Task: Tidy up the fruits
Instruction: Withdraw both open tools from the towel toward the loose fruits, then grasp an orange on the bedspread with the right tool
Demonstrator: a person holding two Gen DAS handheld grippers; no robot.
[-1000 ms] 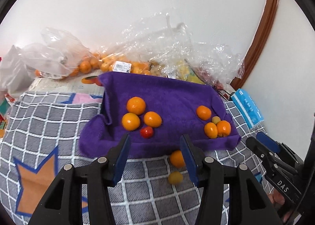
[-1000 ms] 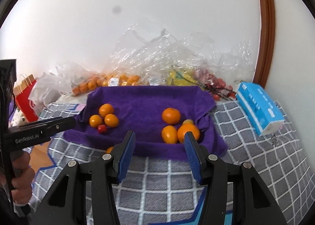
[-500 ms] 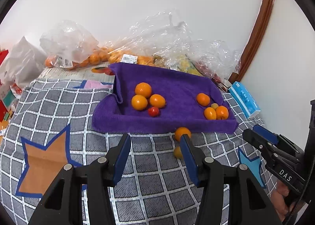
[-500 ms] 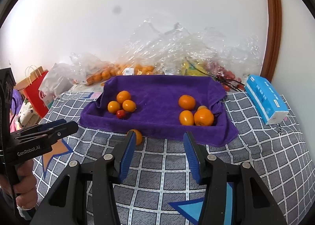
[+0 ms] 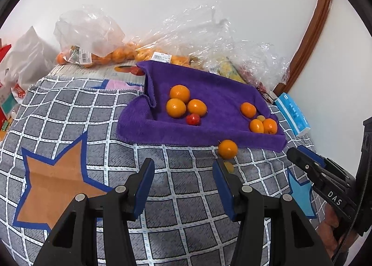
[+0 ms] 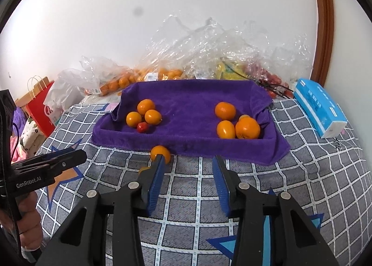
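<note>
A purple towel (image 5: 209, 94) (image 6: 190, 103) lies on the checked cover. On its left lie three oranges (image 5: 176, 108) (image 6: 146, 112) and a small red fruit (image 5: 193, 119) (image 6: 142, 127). On its right lie three more oranges (image 5: 263, 125) (image 6: 247, 128) and a small yellow fruit (image 5: 260, 118). A loose orange (image 5: 227, 148) (image 6: 158, 152) and a small yellow fruit (image 5: 229, 167) (image 6: 143, 169) lie on the cover before the towel's front edge. My left gripper (image 5: 183, 173) is open and empty, short of the towel. My right gripper (image 6: 188, 166) is open and empty, its left finger just in front of the loose orange.
Clear plastic bags of oranges and other fruit (image 5: 121, 53) (image 6: 186, 66) pile against the wall behind the towel. A blue tissue pack (image 5: 291, 113) (image 6: 319, 106) lies at the right. A red paper bag (image 6: 40, 108) stands beyond the left edge.
Both grippers have pulled back from the towel, so more of the checked cover shows in front. Both stay open and the fruit has not moved.
</note>
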